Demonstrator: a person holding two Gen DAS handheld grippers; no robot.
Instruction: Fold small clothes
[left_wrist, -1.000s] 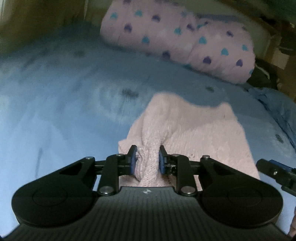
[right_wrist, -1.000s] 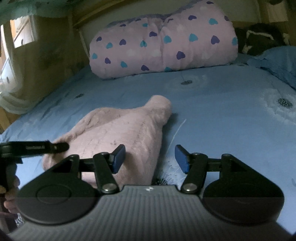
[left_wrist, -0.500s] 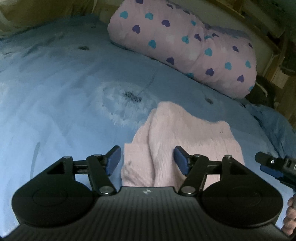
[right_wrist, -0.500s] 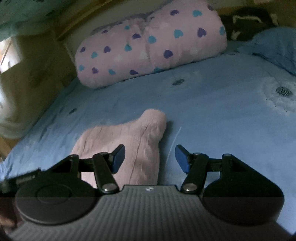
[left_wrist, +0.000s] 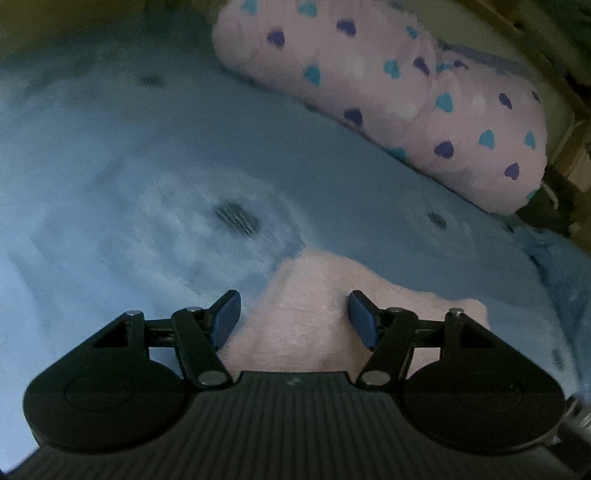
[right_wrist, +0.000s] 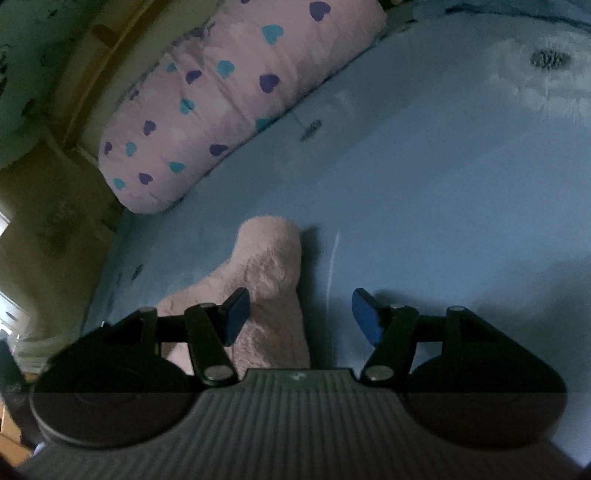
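A fuzzy pale pink garment lies folded on the blue bed sheet. My left gripper hovers over its near end, open, its blue pads clear of the fabric on both sides. In the right wrist view the same garment shows as a narrow folded strip pointing away. My right gripper is open above its near end, the jaws opening a little more. The strip sits by that gripper's left pad, untouched. The garment's near part is hidden under both gripper bodies.
A rolled pink duvet with blue and purple hearts lies across the head of the bed. A blue pillow sits at the right. Wooden bed frame and wall border the left side. Bare sheet spreads to the right.
My left gripper let go of the pink garment, opened wide and slid sideways. The right gripper rolled, tilting its view, and dropped slightly toward the garment's near end.
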